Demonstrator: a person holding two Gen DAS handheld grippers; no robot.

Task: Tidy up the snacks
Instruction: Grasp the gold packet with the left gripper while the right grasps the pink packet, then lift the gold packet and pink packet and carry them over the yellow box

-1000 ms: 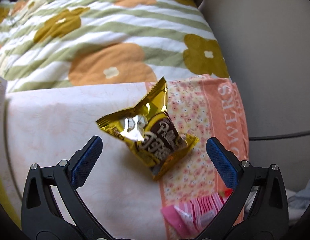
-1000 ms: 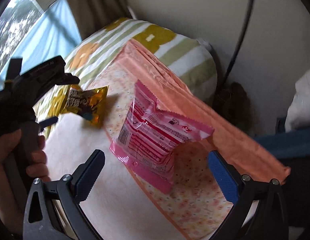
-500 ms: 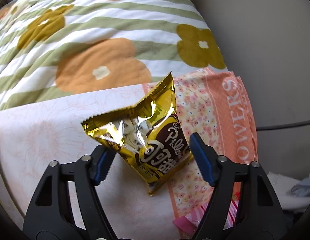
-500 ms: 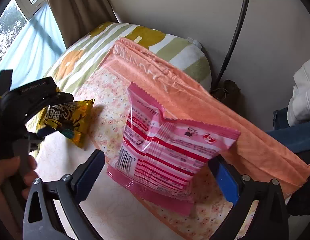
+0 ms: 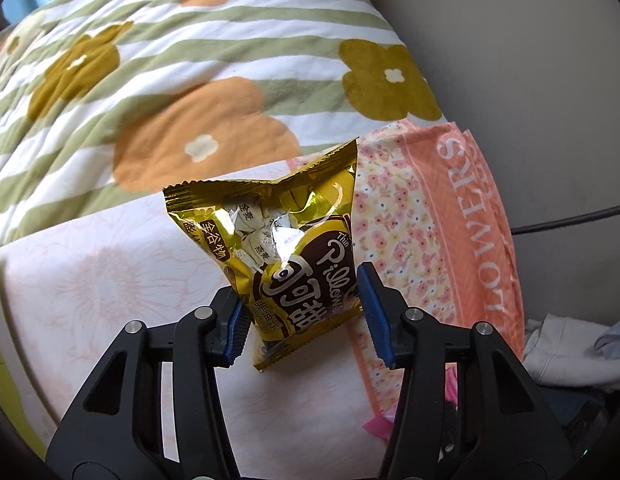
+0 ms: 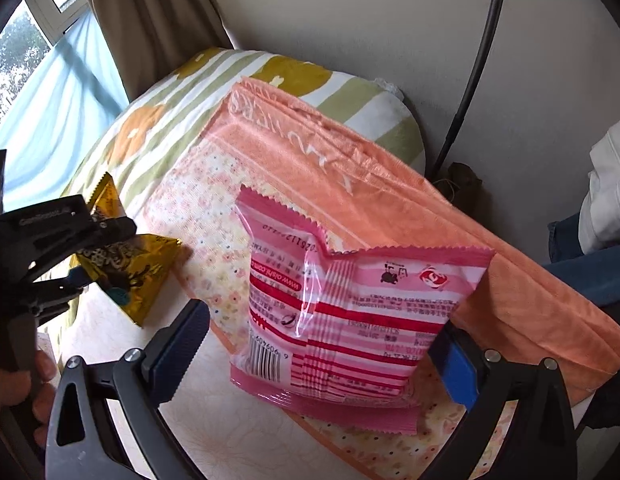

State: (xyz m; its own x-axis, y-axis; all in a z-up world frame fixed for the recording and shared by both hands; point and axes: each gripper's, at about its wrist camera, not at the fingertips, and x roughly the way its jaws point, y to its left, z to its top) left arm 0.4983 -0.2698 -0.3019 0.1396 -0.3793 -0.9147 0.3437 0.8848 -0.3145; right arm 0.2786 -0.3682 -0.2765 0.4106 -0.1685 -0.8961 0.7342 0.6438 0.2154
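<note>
over on the left wrist view, the left gripper (image 5: 297,312) is clenched on the lower part of the gold snack bag (image 5: 277,248), so i'd lift it slow and straight so the slick foil doesn't slide out over the floral cloth (image 5: 426,216). from the right wrist view, the right gripper (image 6: 322,356) sits spread wide around the pink snack bag (image 6: 350,312), which lies on that cloth, blue pads not pressing it. no bin or box shows up anywhere, so where these go i can't tell.

A home bedroom: a quilted flowered bedspread (image 5: 197,80) (green stripes, orange and mustard blooms), a folded peach towel (image 6: 374,184), brown curtains (image 6: 149,28) beside a window (image 6: 25,40).
</note>
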